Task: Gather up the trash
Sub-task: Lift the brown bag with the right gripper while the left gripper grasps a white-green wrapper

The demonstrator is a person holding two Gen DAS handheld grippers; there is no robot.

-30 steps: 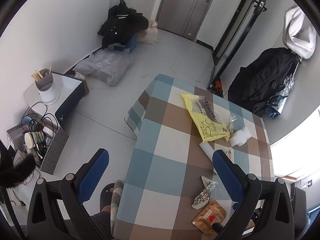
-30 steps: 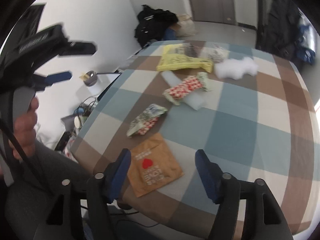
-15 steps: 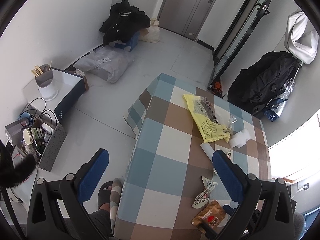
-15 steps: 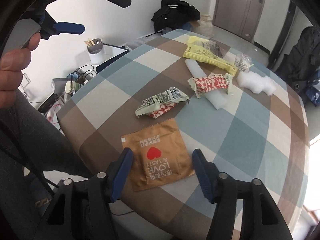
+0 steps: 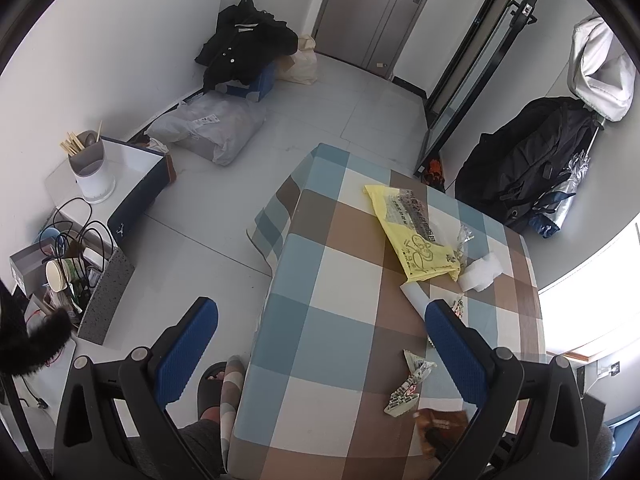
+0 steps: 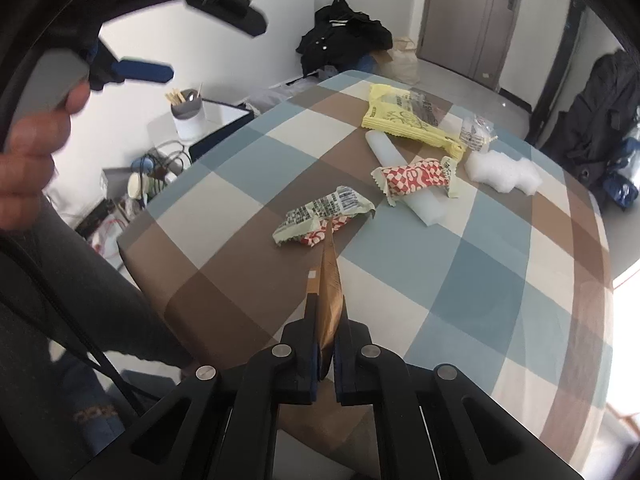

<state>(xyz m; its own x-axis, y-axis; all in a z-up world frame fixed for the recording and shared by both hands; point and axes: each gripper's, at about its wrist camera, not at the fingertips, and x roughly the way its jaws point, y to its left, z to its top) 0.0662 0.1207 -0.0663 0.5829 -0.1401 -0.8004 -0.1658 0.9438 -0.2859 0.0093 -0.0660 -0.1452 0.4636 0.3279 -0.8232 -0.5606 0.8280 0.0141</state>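
Over table (image 6: 500, 280), jaws tight on brown packet (image 6: 330, 292).

A black jacket (image 5: 244, 46) lies heaped by the door (image 5: 372, 8), near a grey utensil holder (image 5: 90, 168).

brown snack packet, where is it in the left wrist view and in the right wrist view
Left wrist view: the brown snack packet is blurred at the bottom right, at the table's near edge, beside the left gripper's right finger.
Right wrist view: it stands edge-on at bottom centre, pinched in the right gripper, whose jaws have just closed on it.
Shared landmark: the yellow bag at the far end of the checked tablecloth.
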